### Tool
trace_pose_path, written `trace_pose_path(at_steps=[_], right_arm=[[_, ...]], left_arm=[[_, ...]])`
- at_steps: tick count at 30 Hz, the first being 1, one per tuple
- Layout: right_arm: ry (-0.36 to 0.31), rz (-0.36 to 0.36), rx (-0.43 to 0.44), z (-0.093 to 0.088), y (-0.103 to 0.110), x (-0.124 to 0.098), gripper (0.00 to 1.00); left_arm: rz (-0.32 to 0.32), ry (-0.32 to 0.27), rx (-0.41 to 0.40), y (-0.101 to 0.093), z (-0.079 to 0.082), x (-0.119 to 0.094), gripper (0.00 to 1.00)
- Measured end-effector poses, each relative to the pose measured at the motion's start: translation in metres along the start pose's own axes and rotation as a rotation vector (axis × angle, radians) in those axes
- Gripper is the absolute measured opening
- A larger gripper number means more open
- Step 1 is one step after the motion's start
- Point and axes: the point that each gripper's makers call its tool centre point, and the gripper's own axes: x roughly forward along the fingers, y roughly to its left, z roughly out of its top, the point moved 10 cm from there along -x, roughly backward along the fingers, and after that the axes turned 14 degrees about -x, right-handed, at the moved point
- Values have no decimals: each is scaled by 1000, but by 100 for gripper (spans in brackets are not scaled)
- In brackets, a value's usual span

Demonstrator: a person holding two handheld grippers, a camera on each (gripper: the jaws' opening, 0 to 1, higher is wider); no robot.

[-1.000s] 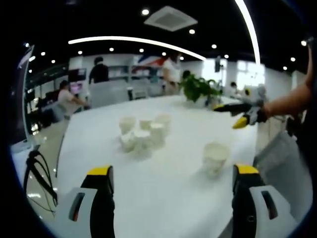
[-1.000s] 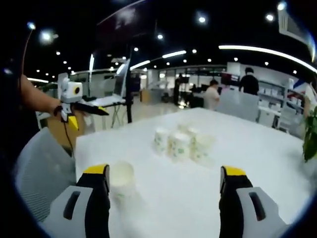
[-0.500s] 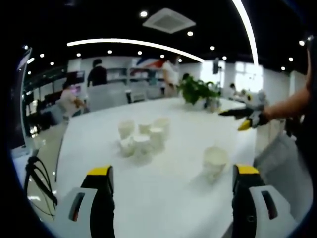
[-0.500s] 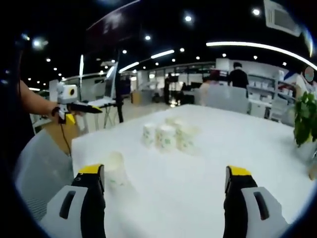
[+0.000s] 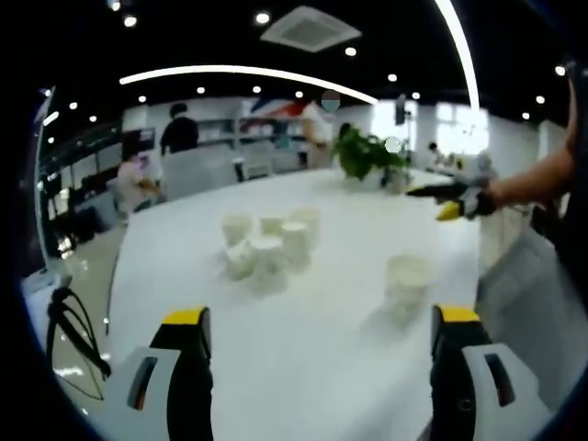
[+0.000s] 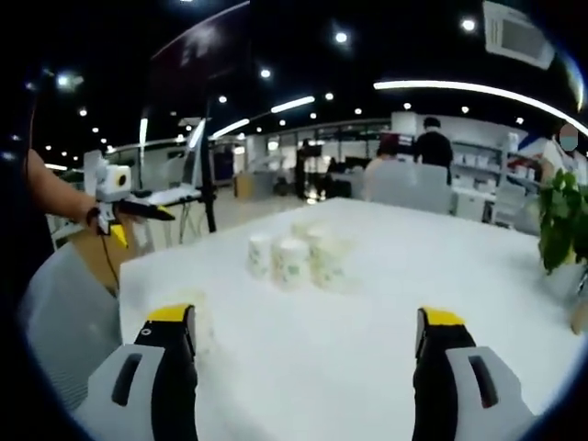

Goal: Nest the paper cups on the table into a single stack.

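Clearly both tools, left (image 5: 317, 340) and right (image 6: 303, 335), gape empty; a hasty grab could topple the lone cup (image 5: 407, 283) or scatter the cluster (image 5: 266, 243).

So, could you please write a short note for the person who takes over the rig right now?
Left gripper: open, empty, held above the near part of the table.
Right gripper: open, empty, also above the table.
Cups: a cluster of paper cups stands together near the middle of the table; how many is hard to tell. One lone cup stands apart, nearer the edge, ahead of the left gripper's right jaw.
Done: no cup is held, and no stack can be seen.
Left: all the nesting. The lone cup looks like the easiest first pick.
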Motion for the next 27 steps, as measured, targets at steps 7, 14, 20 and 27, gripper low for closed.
trace_pose_path(at_steps=[7,14,20,27], right_arm=[[5,72,-5,9,-12,16,99],[1,83,-25,13,-27,36,98],[4,80,-25,12,-30,56,98],[8,89,-31,14,-35,77,98]], left_arm=[[-7,1,-11,-3,-2,-5,99],[-11,-31,-41,-3,-2,-6,99],[-15,-37,-47,-5,0,-6,99],[13,12,4,-1,0,-9,99]])
